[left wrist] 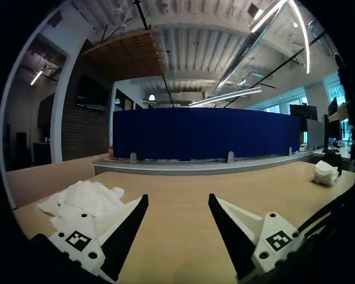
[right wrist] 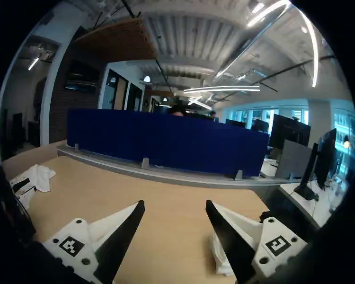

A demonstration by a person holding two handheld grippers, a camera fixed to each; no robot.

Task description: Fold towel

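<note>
Where the tabletop (left wrist: 187, 189) spreads across both views, pale wood-grain, smooth & matte, a dark blue fabric divider (left wrist: 201, 135) stands along its far edge. Black monitors (right wrist: 291, 132) sit beyond it at far right in the right gripper view.

The towel (left wrist: 87, 196) lies near left in the left gripper view. It's white, soft-looking, and crumpled into a lumpy heap. It is wider than deep and spread approx left-to-right, w/ no clean long axis or straight edge to read. Its near part is hidden behind the left finger of the left gripper (left wrist: 177, 195). In the right gripper view what looks like the same towel sits far left by the table edge. A white/black object beside it is cut off, so can't tell what it is.

A smaller white cloth (left wrist: 325, 173), bunched or stacked, rests far right near the table corner in the left gripper view. In the right gripper view a white cloth lies near right, mostly hidden behind the right finger of the right gripper (right wrist: 175, 201); can't tell if they touch.

Both grippers have white plastic fingers w/ black inner faces tapering to points, and a square b/w marker on each. On each gripper the jaws stand wide apart w/ nothing between them, just bare table.
</note>
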